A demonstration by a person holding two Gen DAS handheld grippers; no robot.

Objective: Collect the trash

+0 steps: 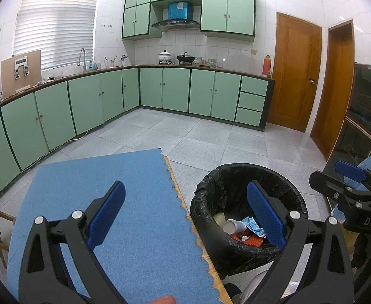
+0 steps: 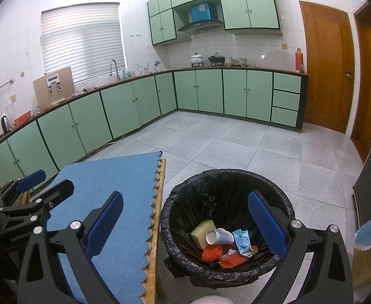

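a home kitchen: mint-green base cabinets [image 2: 124, 109] with dark trim run in an l along white-tiled walls [image 2: 256, 43], under matching wall cabinets [image 2: 248, 7] and a range hood [image 2: 200, 25]. a pot [image 2: 197, 59] and a wok [image 2: 217, 59] sit on the stove, and a tall faucet [image 2: 114, 69] stands below a window with closed blinds [image 2: 81, 41]. the floor is pale speckled tile [image 2: 236, 147], with wooden doors [image 2: 326, 65] at right. a bin lined with a black bag [image 2: 226, 197] holds household rubbish beside a blue-covered desk [image 2: 114, 202].
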